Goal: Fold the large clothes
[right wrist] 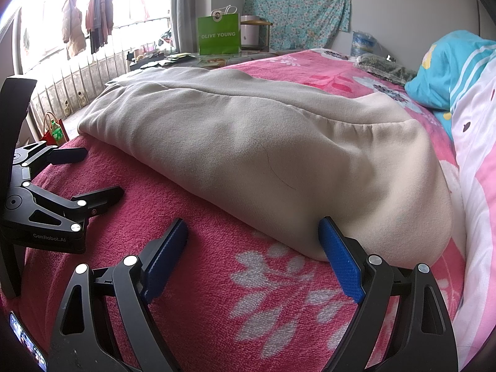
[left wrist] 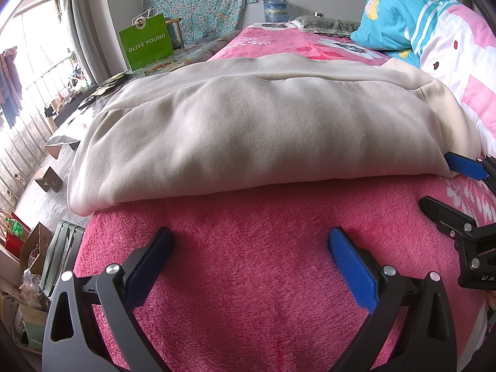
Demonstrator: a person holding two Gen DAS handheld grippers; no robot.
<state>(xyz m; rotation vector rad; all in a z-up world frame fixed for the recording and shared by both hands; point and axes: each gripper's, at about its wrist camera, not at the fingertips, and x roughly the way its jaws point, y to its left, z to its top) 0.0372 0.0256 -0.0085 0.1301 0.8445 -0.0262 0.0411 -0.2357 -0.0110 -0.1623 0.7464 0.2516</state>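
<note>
beige garment [left wrist: 254, 124] is lying crosswise just ahead of both grippers. right gripper [right wrist: 252, 238] is sitting nearer, one pad at its hem; left gripper [left wrist: 249, 245] is sitting short. both wide open, holding nothing.

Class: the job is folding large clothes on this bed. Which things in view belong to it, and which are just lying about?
Belongs:
beige garment
left gripper
right gripper
pink blanket

Lying about:
green bag
blue pillow
floral cloth
</note>
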